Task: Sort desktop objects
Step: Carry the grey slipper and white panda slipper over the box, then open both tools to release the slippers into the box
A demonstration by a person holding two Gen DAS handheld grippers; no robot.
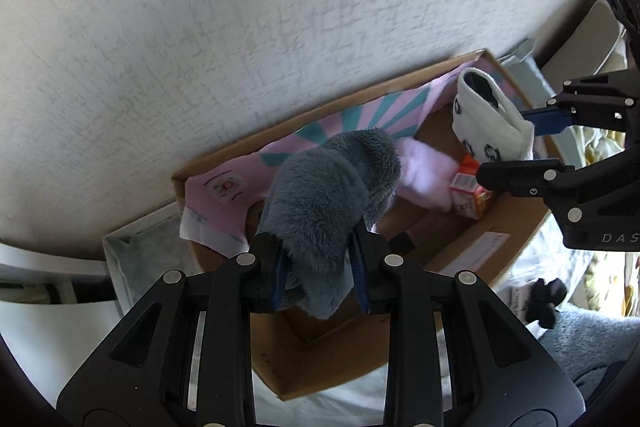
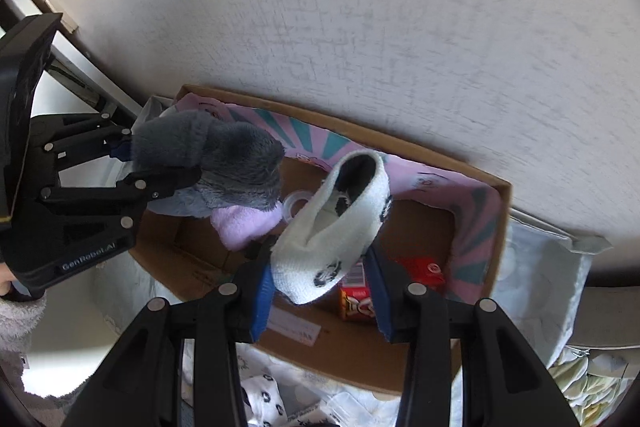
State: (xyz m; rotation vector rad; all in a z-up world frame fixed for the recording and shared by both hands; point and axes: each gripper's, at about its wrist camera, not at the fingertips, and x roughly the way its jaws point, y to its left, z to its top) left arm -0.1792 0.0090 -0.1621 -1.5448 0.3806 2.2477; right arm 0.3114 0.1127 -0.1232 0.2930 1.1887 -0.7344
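Both views are lit by soft, even daylight; the textured wall (image 1: pixel 280 27) is rendered pale and bright without hard glare. Strong fisheye curvature is seen toward the edges, where a dark circular vignette closes each frame. Slight motion blur is noticed on the white sock (image 1: pixel 488 115) and the cardboard box (image 2: pixel 400 355) rim. The box interior is shaded, and overexposure is found at the lower right

A pale wall (image 1: pixel 240 27) with a rough, scratchy plaster texture fills the space beyond the fingers in both views, lit by soft daylight. To the left of the fingers in the right wrist view, a grey metal frame (image 2: pixel 80 67) runs diagonally against the wall (image 2: pixel 400 27).
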